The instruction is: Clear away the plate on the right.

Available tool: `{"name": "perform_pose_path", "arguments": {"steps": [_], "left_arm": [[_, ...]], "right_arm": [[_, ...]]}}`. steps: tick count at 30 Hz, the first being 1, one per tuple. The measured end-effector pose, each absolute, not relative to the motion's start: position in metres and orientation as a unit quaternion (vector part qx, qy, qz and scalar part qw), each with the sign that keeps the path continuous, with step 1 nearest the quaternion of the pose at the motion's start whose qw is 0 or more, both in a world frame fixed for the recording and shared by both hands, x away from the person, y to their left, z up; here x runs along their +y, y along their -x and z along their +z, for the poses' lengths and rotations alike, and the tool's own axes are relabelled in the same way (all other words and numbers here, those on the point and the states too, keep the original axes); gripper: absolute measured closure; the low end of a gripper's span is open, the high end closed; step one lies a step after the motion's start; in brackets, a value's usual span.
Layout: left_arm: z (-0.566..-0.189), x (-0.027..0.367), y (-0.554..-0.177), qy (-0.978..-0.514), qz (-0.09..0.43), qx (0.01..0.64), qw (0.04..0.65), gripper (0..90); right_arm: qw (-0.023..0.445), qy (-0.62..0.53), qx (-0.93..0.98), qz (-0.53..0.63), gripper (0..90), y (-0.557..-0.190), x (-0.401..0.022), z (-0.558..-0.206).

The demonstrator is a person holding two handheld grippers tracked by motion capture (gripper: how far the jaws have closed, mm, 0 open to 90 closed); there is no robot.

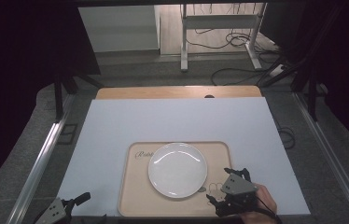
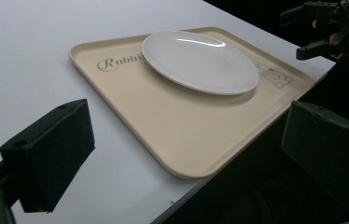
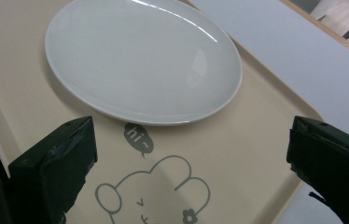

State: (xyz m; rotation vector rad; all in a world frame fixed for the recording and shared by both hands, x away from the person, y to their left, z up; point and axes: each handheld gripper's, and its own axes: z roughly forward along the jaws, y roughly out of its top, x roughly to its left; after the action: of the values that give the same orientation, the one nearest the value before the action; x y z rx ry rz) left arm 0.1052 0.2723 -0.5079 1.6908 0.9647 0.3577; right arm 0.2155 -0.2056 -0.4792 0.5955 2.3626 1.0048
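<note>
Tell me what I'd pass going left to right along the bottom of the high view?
Left gripper with open fingers → near left corner of the beige tray → white plate on the tray → right gripper, fingers open and nothing between them, over the tray's near right corner.

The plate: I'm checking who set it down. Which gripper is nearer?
Right. The right gripper hovers open beside the plate, over the tray's corner; the left gripper stays off the tray.
</note>
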Motion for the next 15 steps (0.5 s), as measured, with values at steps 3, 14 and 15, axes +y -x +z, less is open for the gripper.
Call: {"name": "perform_pose_path", "arguments": {"steps": [3, 14, 15], "left_arm": [[-0.508, 0.273, -0.105, -0.714, 0.151, 0.407, 0.55, 1.8], [-0.508, 0.273, -0.105, -0.713, 0.151, 0.408, 0.549, 1.8], [-0.508, 0.272, -0.105, -0.714, 0.151, 0.408, 0.549, 1.8]], "right_arm": [[0.256, -0.222, 0.864, 0.372, 1.2, -0.215, -0.21, -0.478], [0.254, -0.248, 0.848, 0.394, 0.2, -0.211, -0.226, -0.472], [0.251, -0.25, 0.846, 0.399, 0.0, -0.211, -0.227, -0.472]]}}
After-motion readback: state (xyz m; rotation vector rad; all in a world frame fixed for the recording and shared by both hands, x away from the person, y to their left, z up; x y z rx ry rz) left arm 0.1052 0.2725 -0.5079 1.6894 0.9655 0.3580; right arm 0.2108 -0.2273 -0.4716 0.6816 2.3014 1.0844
